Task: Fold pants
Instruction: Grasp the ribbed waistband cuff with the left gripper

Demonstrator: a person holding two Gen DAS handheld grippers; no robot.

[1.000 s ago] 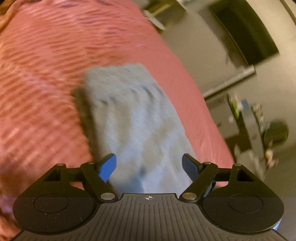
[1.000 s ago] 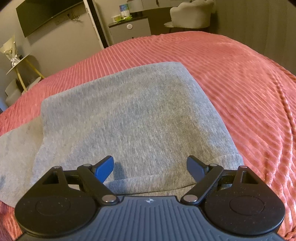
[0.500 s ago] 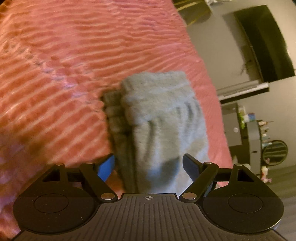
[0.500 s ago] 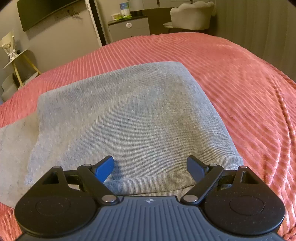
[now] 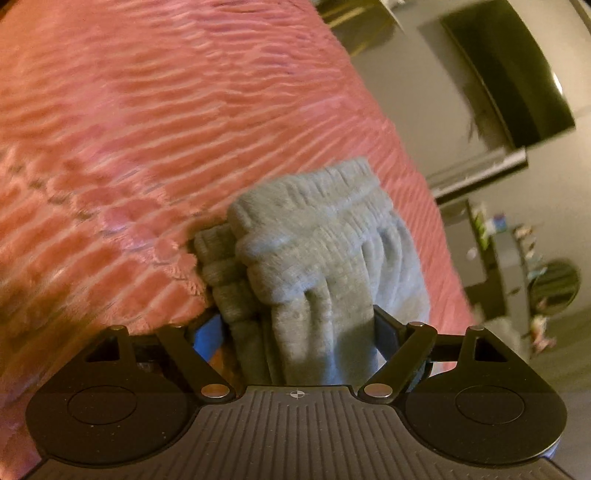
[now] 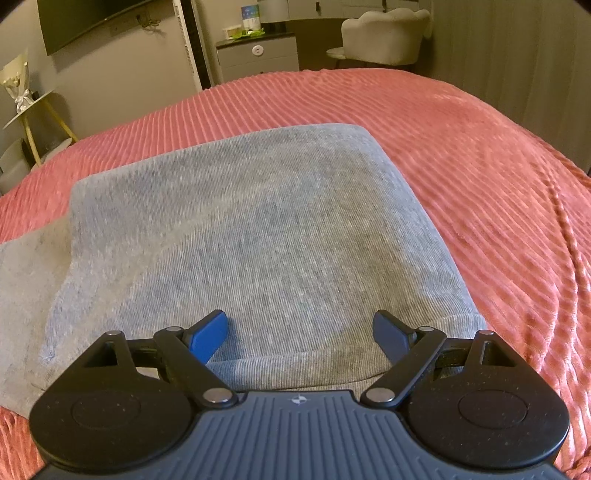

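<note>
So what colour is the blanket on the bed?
Pinkish-red with ribbed stripes; the blanket shows best in the right wrist view.

One grey pants (image 6: 258, 236), one pink bedspread (image 6: 480, 166), two grippers (image 5: 295, 332) (image 6: 299, 332)

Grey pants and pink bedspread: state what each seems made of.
Grey pants: soft knit, probably cotton jersey, matte; fine ribbed lines run across the cloth, and the waistband is gathered elastic. Pink bedspread: plush fleece or chenille, judging by raised fuzzy ribs with slight sheen.

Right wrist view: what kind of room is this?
Most likely a bedroom: a bed under a ribbed pink bedspread, a grey drawer unit beyond it, a pale upholstered chair and a wall-mounted TV.
</note>
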